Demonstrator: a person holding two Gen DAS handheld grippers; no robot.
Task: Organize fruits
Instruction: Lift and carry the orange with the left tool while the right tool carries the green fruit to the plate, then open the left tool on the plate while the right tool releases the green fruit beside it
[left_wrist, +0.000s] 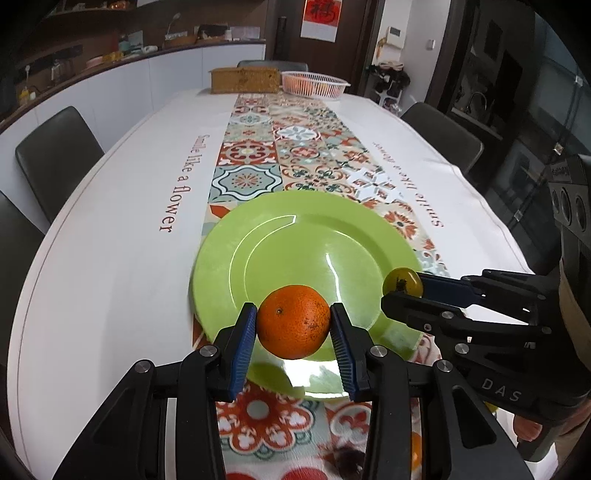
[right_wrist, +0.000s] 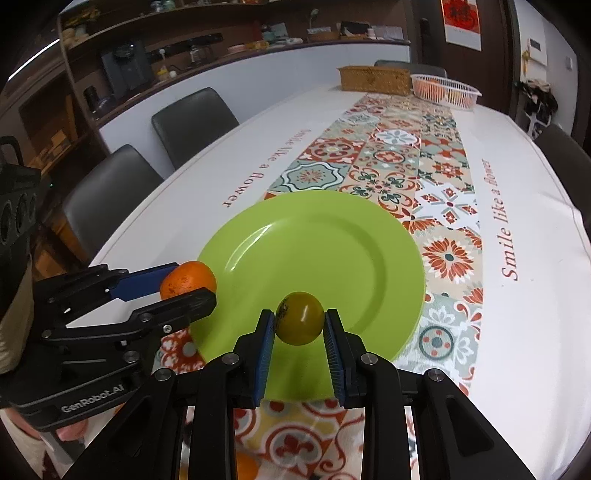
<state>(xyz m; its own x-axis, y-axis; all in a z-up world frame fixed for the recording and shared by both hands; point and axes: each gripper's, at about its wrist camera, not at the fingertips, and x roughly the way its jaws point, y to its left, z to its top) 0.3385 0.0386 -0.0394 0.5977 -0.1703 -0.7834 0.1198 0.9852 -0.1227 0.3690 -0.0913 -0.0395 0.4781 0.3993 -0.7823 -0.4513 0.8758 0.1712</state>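
A green plate (left_wrist: 295, 236) lies on the patterned table runner; it also shows in the right wrist view (right_wrist: 332, 236). My left gripper (left_wrist: 293, 326) is shut on an orange (left_wrist: 293, 321) and holds it above the plate's near rim; the orange also shows in the right wrist view (right_wrist: 188, 280). My right gripper (right_wrist: 299, 328) is shut on a small yellow-green fruit (right_wrist: 299, 323) above the plate's near edge. That fruit (left_wrist: 402, 282) and the right gripper (left_wrist: 402, 291) show at the plate's right edge in the left wrist view.
A white basket with orange fruit (left_wrist: 314, 84) and a woven box (left_wrist: 243, 79) stand at the table's far end. Dark chairs (left_wrist: 55, 155) line both sides. Another orange fruit (right_wrist: 245, 467) lies near the table's front edge, under the grippers.
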